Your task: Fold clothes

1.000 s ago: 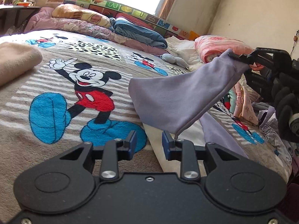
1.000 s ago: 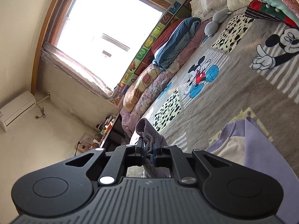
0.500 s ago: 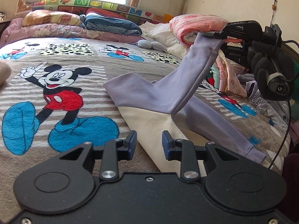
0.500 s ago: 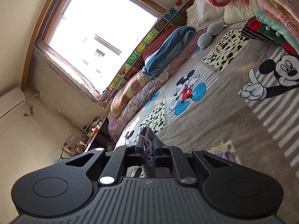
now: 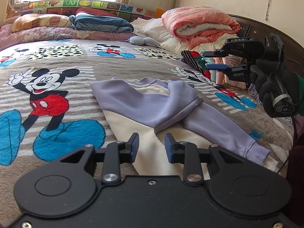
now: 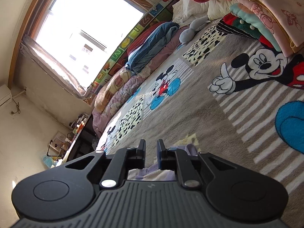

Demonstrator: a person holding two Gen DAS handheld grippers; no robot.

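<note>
- Lying flat on the bed's cartoon-mouse blanket (image 5: 62, 60) in the left wrist view, the lilac and cream sweatshirt (image 5: 152, 104) has one sleeve folded across its chest and the other sleeve (image 5: 224, 131) stretched toward the lower right, cuff at the blanket's edge.
- The left gripper (image 5: 151, 145) hovers just in front of the sweatshirt's cream hem, its jaws parted with only cloth seen beyond the gap; nothing is pinched.
- The right gripper (image 5: 211, 59) is in the air at the right, above and beyond the garment, held by a black-gloved hand (image 5: 273, 89); its jaws have just been opening and stand released, with nothing between them.
- Behind it sit a pile of folded clothes (image 5: 214, 70), a rolled pink quilt (image 5: 199, 26), and a blue folded blanket (image 5: 100, 23) by the wall.
- In the right wrist view, the right gripper (image 6: 151, 150) shows parted jaws with an empty gap.
- The sweatshirt (image 6: 152, 172) peeks out just below and behind the jaws, apart from them.
- The blanket (image 6: 190, 117) runs toward a bright window (image 6: 85, 24); the folded clothes (image 6: 266, 15) are stacked at the upper right.
</note>
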